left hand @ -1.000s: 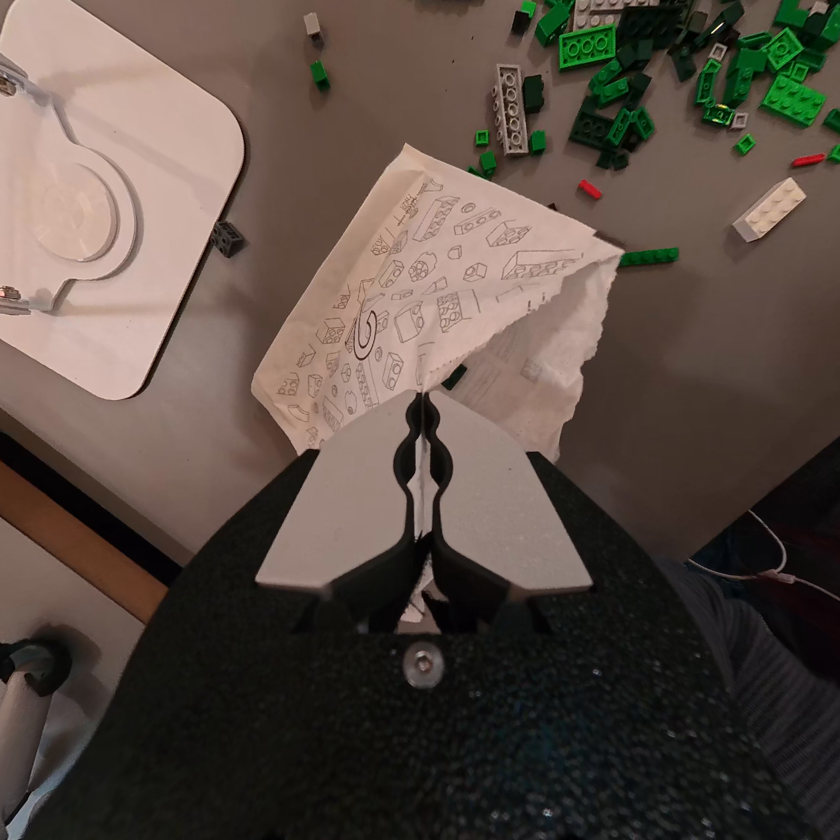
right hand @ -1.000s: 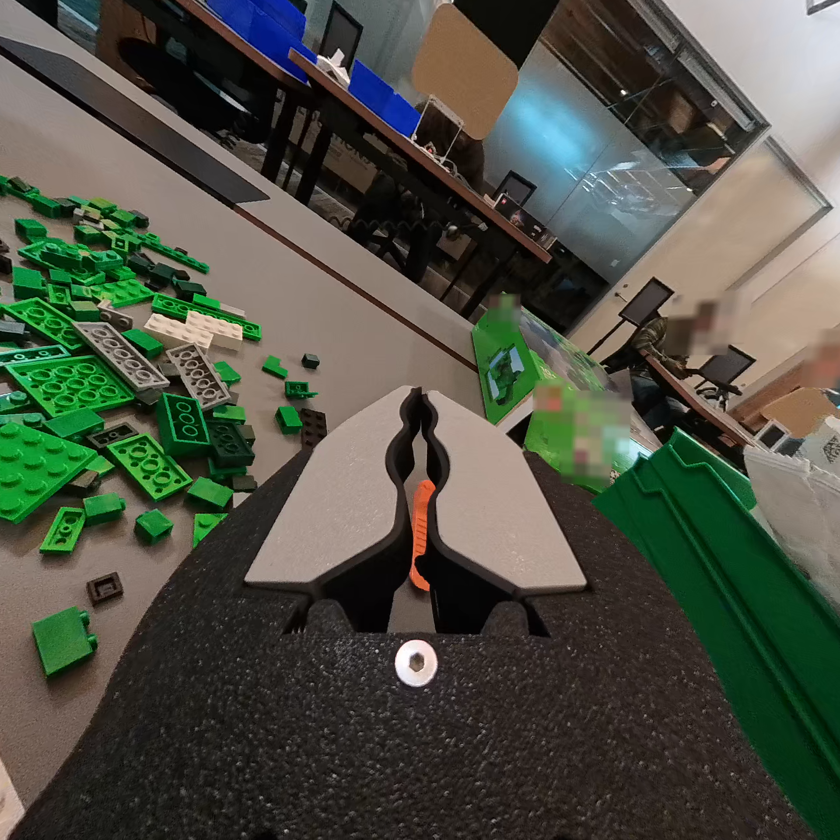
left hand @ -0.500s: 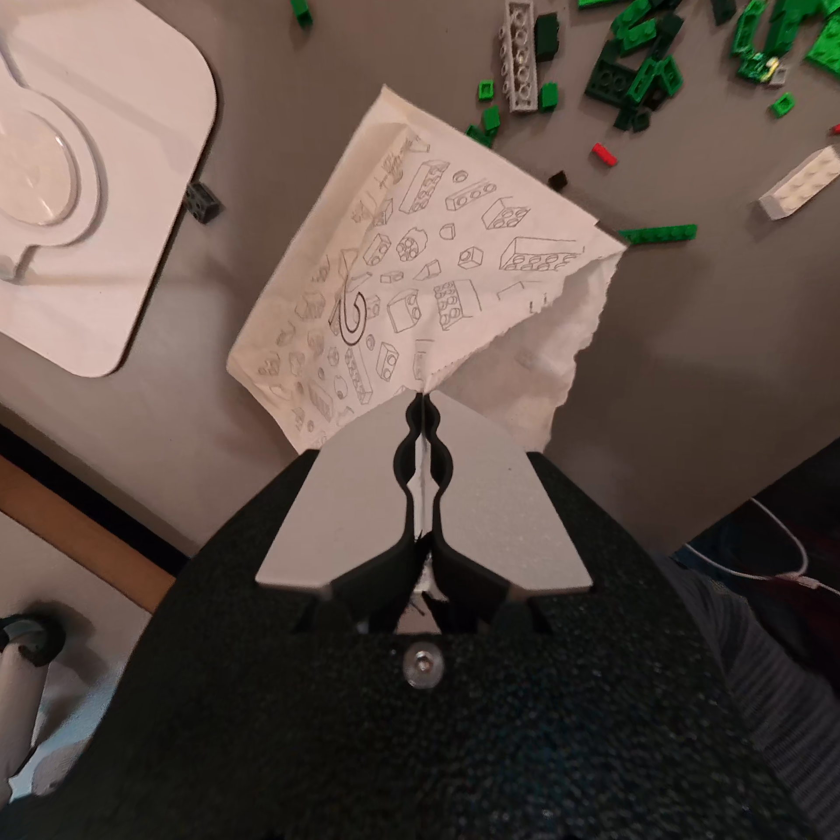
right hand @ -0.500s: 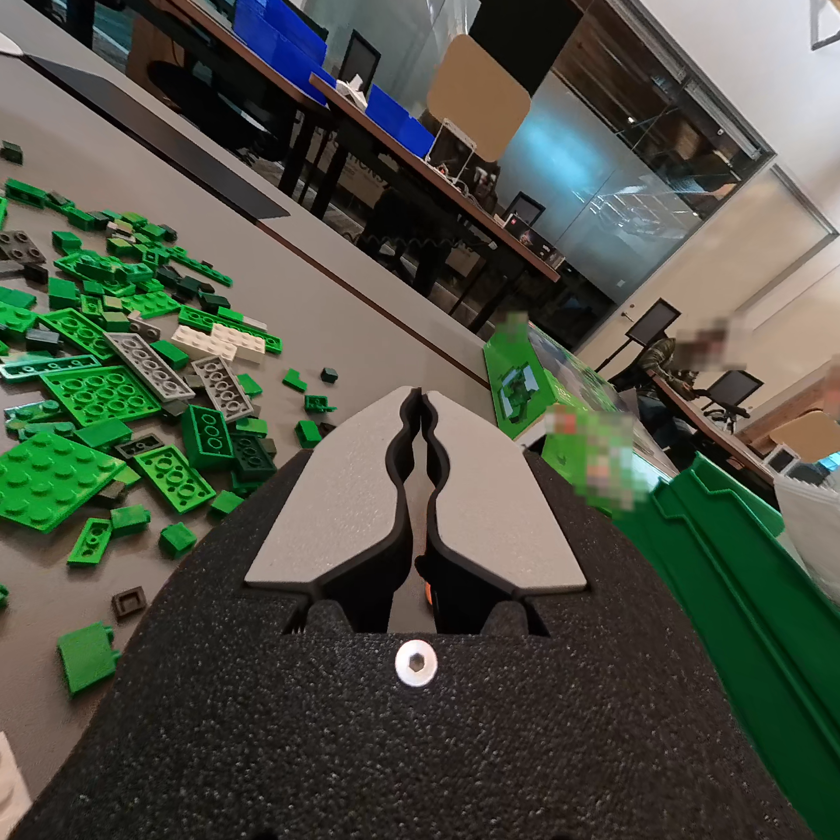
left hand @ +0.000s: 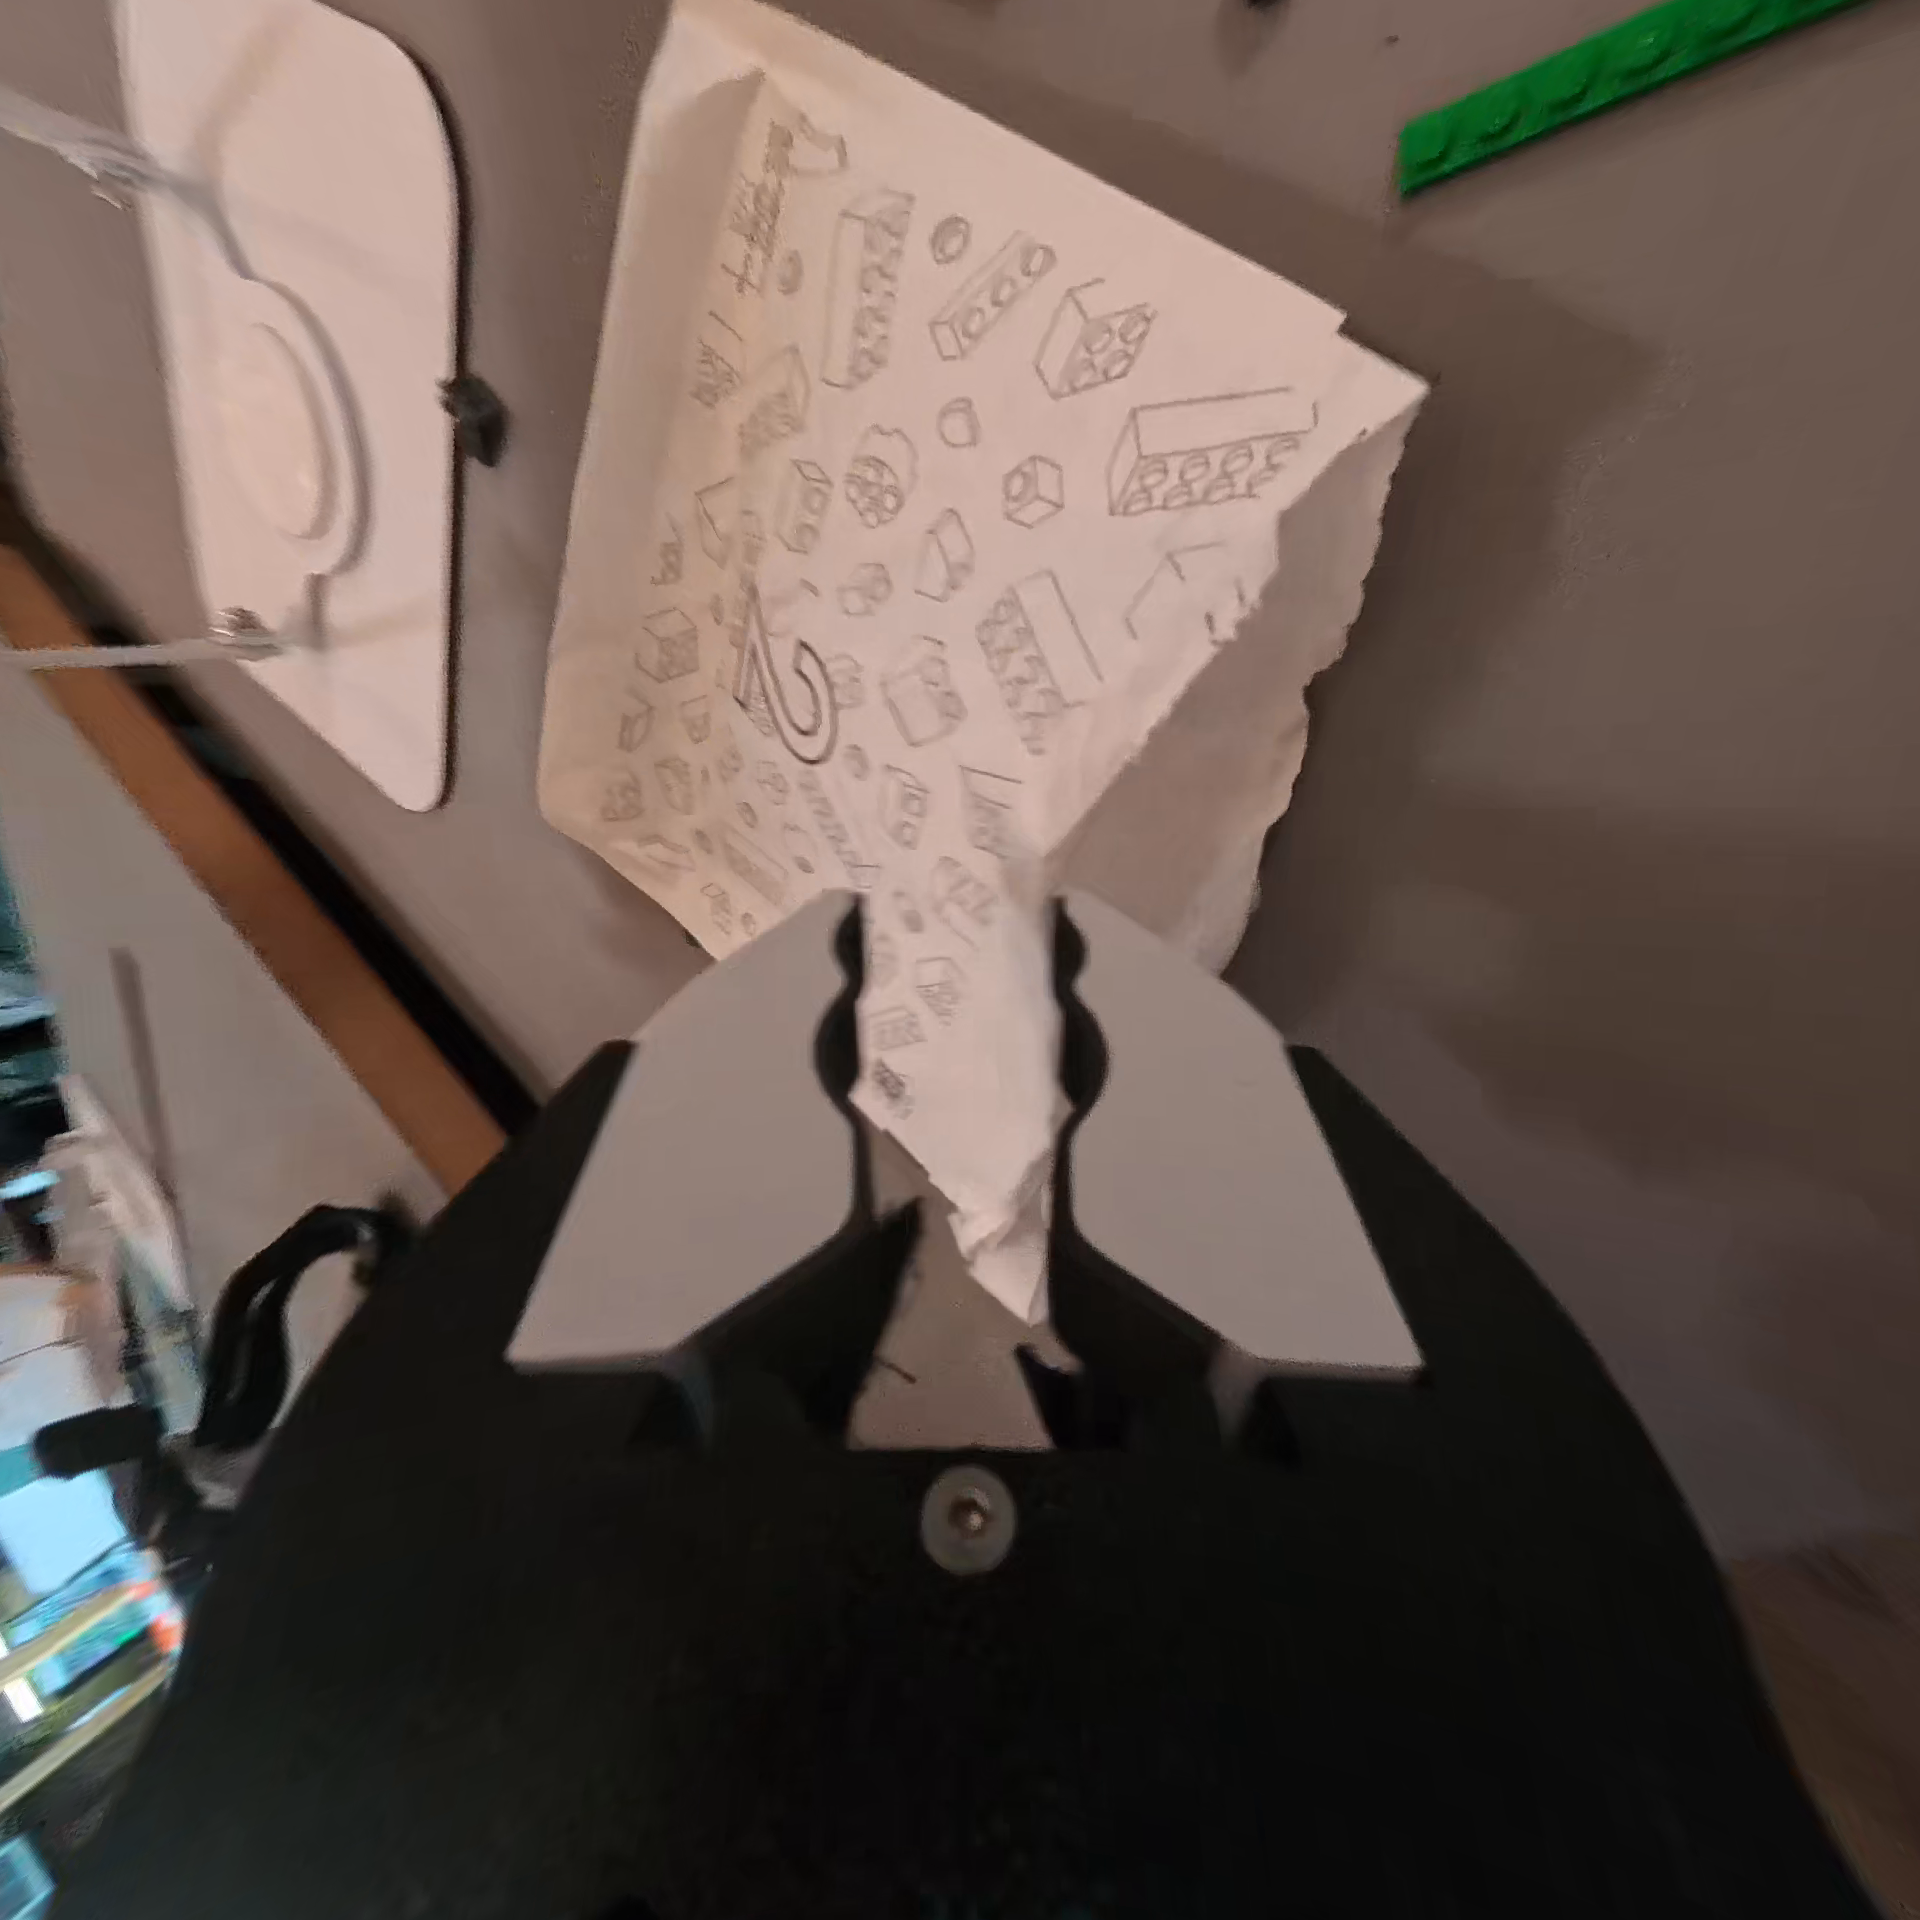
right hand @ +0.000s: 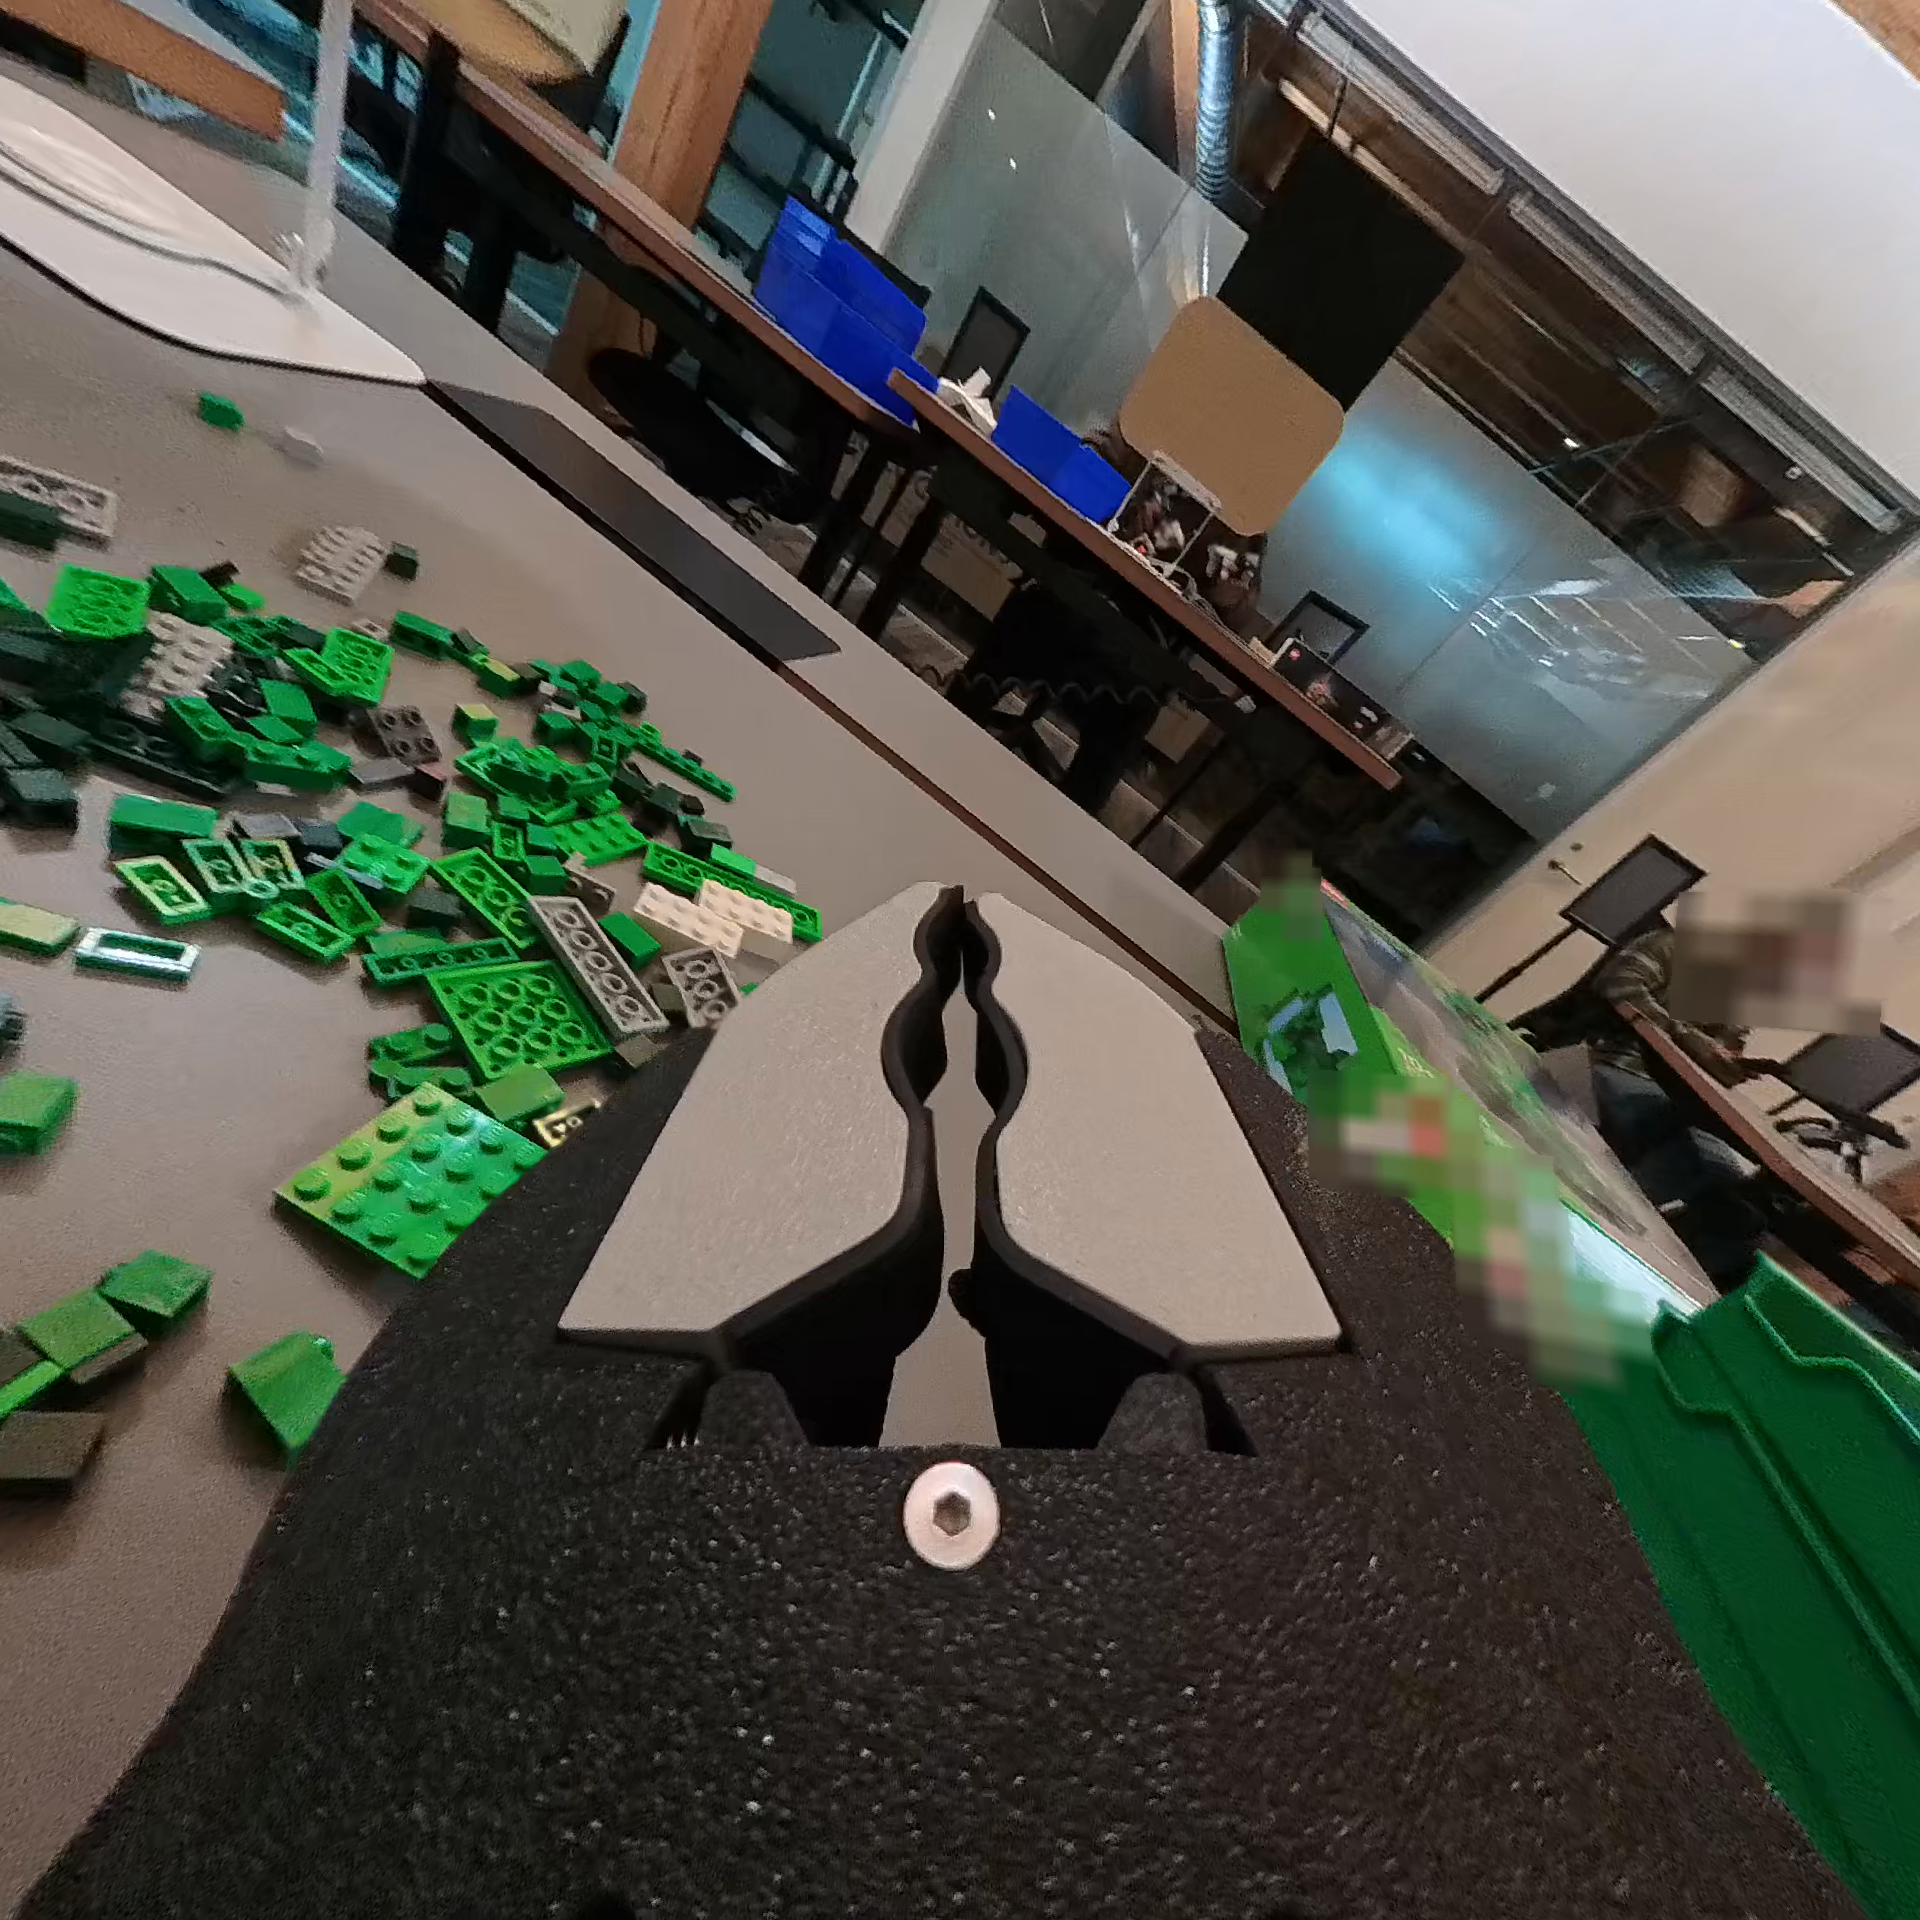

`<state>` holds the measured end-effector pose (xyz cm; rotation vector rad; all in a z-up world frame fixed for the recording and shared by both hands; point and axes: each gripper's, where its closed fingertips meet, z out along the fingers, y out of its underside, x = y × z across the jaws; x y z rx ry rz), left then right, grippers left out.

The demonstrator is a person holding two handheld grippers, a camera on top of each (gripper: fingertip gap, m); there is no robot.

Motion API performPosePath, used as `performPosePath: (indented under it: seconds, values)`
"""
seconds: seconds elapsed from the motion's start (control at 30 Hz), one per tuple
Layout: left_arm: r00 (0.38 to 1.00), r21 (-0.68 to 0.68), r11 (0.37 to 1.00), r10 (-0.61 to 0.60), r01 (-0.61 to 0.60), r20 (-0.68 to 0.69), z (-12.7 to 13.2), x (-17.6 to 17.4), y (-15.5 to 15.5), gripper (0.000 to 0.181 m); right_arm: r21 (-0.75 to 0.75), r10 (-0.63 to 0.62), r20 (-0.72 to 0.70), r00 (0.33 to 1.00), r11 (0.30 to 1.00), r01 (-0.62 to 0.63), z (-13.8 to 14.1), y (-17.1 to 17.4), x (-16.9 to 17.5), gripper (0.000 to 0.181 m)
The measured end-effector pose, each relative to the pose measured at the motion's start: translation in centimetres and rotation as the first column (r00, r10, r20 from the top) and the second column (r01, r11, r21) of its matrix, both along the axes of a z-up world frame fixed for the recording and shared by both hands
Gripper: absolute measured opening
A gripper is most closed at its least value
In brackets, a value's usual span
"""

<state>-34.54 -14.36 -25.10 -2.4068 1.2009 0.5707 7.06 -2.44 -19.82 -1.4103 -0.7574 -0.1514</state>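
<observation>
My left gripper (left hand: 956, 909) is open just above the grey table. The torn corner of a white paper bag (left hand: 935, 468) printed with brick drawings lies loose between its jaws, against the right finger (left hand: 1195, 1122). The rest of the bag spreads on the table ahead. My right gripper (right hand: 961, 899) is shut, low over the table. Nothing shows between its jaws. A spread of green, grey and white bricks (right hand: 468, 883) lies to its left and ahead.
A white board with a clear stand (left hand: 312, 312) lies left of the bag, with a small dark piece (left hand: 473, 410) at its edge. A long green plate (left hand: 1621, 94) lies at the top right. A green bin (right hand: 1787, 1507) and a green box (right hand: 1351, 997) stand right of my right gripper. The gap from one gripper's tips to the other's is roughly 45 cm. My right tips are about 30 cm from the long green plate (left hand: 1621, 94), my left tips only 12 cm.
My left gripper has opened and let go of the bag, and has moved closer to it. The orange piece seen between my right jaws no longer shows.
</observation>
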Motion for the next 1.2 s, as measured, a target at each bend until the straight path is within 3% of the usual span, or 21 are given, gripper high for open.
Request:
performPosePath:
  seconds: [0.03,0.1,0.17,0.3,0.37,0.5,0.57,0.63,0.73,0.8,0.93,1.1,1.2]
  values:
    - [0.999,0.055,0.998,-0.019,0.02,-0.026,0.1,0.4,0.0,0.053,0.001,0.012,-0.011,1.0,1.0,-0.012,0.2,-0.2,-0.2,0.0]
    - [0.994,0.162,0.984,-0.059,0.073,-0.089,0.5,1.1,-0.5,0.072,0.008,0.039,-0.038,0.999,0.999,-0.039,0.8,-0.6,-0.7,0.0]
    - [0.993,0.23,0.968,-0.086,0.102,-0.078,0.7,2.2,-1.7,0.08,0.009,0.072,-0.069,0.995,0.997,-0.072,1.2,-1.0,-1.2,0.0]
    - [0.959,0.297,0.955,-0.092,0.008,0.27,1.3,6.7,-4.1,0.079,0.005,0.141,-0.143,0.98,0.99,-0.142,1.7,-1.7,-2.3,0.0]
    - [0.934,0.347,0.938,-0.105,-0.021,0.341,2.0,8.6,-3.8,0.075,-0.012,0.17,-0.155,0.973,0.985,-0.174,1.5,-1.8,-3.0,0.0]
    - [0.965,0.536,0.844,-0.131,-0.012,0.227,3.9,11.7,-0.2,0.058,0.03,0.196,-0.118,0.974,0.981,-0.194,2.3,-2.3,-3.7,0.0]
    - [0.996,0.605,0.794,0.003,-0.054,0.085,4.6,10.6,2.2,0.049,0.027,0.203,-0.12,0.972,0.979,-0.201,2.3,-2.4,-3.9,0.0]
    - [0.984,0.518,0.836,0.156,-0.181,0.092,2.9,9.1,3.4,0.062,0.019,0.219,-0.155,0.963,0.976,-0.218,2.3,-2.6,-3.9,0.0]
    - [0.867,0.113,0.933,0.265,-0.341,0.423,-2.4,10.8,2.7,0.09,0.025,0.241,-0.223,0.945,0.97,-0.242,2.8,-2.9,-3.8,0.0]
    - [0.803,-0.046,0.929,0.342,-0.368,0.488,-4.1,10.7,1.7,0.098,0.02,0.248,-0.261,0.933,0.968,-0.252,2.9,-3.0,-3.6,0.0]
    - [0.741,-0.209,0.911,0.412,-0.356,0.531,-5.4,11.0,-0.3,0.095,0.015,0.268,-0.327,0.906,0.96,-0.279,3.3,-3.1,-3.7,0.0]
    - [0.688,-0.27,0.916,0.402,-0.298,0.604,-4.8,12.7,-1.6,0.092,0.004,0.268,-0.341,0.901,0.959,-0.284,3.2,-3.0,-3.7,0.0]
    - [0.695,-0.128,0.952,0.292,-0.278,0.657,-2.2,12.7,0.2,0.086,0.006,0.271,-0.355,0.895,0.958,-0.288,3.3,-3.0,-3.7,0.0]
